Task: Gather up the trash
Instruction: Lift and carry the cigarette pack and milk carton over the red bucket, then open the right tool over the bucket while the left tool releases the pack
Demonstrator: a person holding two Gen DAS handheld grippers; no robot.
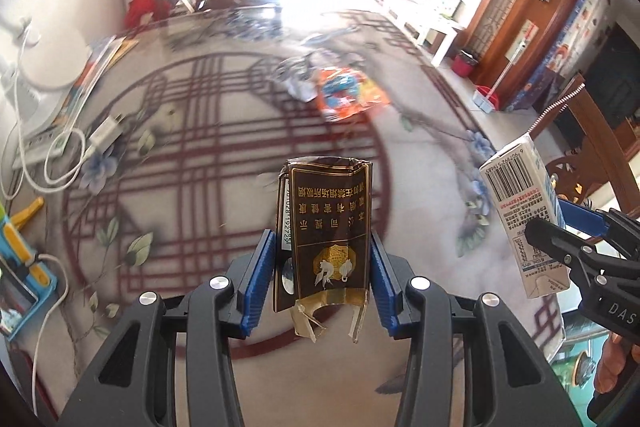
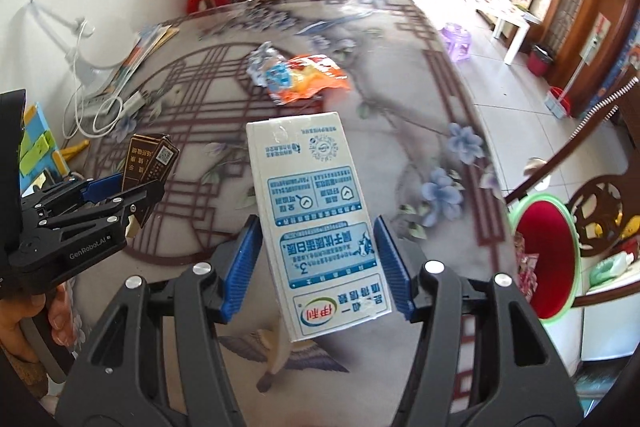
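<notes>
Now your left gripper [image 1: 322, 259] clamps the torn cigarette pack [image 1: 324, 227] between its pads, your right gripper [image 2: 320, 259] squeezes the milk carton [image 2: 316, 223], both above the worktop [image 1: 208, 155]; farther off lie the snack wrappers [image 2: 304, 75].

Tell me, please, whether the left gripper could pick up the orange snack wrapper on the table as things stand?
Probably not yet. The left gripper is shut on the dark cigarette pack, so its jaws are occupied. The orange snack wrapper lies unobstructed farther across the table.
</notes>
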